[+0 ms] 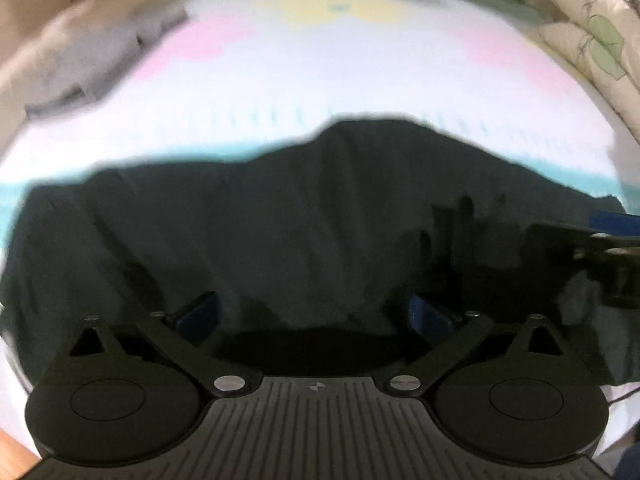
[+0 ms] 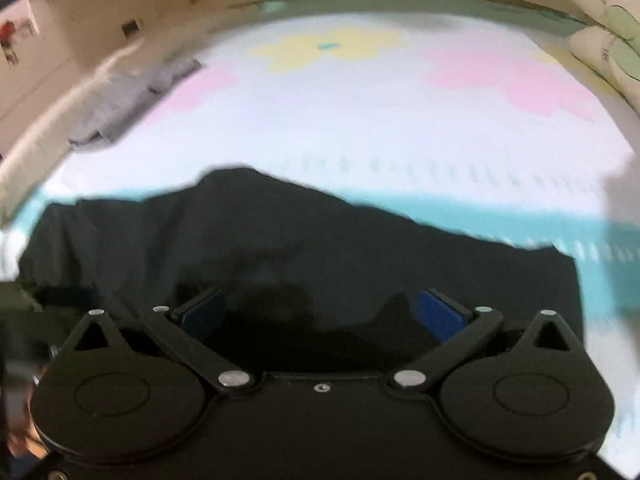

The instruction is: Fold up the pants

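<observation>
Dark pants lie spread in a loose, wrinkled heap across the near part of a pastel bed sheet; the right wrist view shows the same dark pants. My left gripper hovers over the cloth with its blue pads wide apart and nothing pinched between them. My right gripper also stands wide open above the fabric, its blue pads clear of it. The other gripper's dark body pokes in at the right edge of the left wrist view.
A grey folded garment lies at the far left of the bed, also seen as the grey garment. Pale quilted pillows are stacked at the far right. A beige wall runs behind the bed.
</observation>
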Tool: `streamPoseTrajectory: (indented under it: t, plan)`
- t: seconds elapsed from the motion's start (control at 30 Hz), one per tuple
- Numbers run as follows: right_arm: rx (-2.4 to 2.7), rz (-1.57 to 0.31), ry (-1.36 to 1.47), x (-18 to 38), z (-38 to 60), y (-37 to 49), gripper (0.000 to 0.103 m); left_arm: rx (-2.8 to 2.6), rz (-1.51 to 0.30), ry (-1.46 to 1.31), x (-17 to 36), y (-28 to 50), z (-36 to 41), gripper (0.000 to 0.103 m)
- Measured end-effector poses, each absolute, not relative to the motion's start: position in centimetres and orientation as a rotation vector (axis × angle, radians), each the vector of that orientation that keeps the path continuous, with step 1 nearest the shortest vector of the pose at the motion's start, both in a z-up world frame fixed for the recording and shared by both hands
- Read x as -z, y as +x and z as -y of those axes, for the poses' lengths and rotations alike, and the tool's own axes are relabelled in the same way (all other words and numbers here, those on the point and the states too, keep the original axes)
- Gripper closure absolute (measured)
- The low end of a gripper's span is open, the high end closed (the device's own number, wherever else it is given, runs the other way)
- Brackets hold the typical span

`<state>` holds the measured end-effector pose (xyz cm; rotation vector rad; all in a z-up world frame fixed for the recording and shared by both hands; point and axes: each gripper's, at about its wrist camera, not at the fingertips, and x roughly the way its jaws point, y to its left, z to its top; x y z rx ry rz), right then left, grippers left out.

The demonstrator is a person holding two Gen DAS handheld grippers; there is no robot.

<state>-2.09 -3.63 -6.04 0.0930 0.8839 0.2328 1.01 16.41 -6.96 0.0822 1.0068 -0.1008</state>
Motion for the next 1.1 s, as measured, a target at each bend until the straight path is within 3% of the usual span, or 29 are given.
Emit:
streamPoseTrajectory:
  t: [0.13,0.23,0.4,0.47,0.7,0.83,0.87,0.9,1.1]
  plan:
    - [-0.273,-0.875,0.074,6.3,1.4,-2.2,0.006,0.049,-0.927,0.111,5.5,1.5,-17.4,0.002]
    - [-0.314,-0.868,0.027,6.9,-0.5,-2.7,0.021,0.035,-0.965,0.041,5.8,1.9,-19.2,0.002]
    - [-0.363,-0.905,-0.041,8.1,-3.3,-3.9,0.024,0.028,-1.008,-0.008,6.5,2.5,-21.0,0.002]
    - [-0.359,-0.905,-0.095,8.5,-4.2,-4.3,0.037,0.025,-1.009,-0.013,6.4,2.6,-21.3,0.002]
    - [-0.379,-0.88,-0.103,8.6,-4.3,-4.9,0.047,0.041,-1.012,-0.059,6.1,2.3,-22.0,0.002]
    - [-0.39,-0.867,-0.076,8.6,-4.2,-5.0,0.046,0.052,-1.006,-0.054,6.0,2.1,-21.7,0.002]
    - [-0.391,-0.863,-0.074,8.5,-4.1,-5.3,0.053,0.052,-1.005,-0.053,6.0,2.1,-21.6,0.002]
    - [-0.39,-0.856,-0.083,8.5,-4.1,-5.4,0.071,0.052,-1.005,-0.052,6.0,2.1,-21.6,0.002]
    - [-0.383,-0.848,-0.015,7.3,-3.5,-5.6,0.075,0.044,-0.999,-0.041,6.0,2.0,-21.7,0.002]
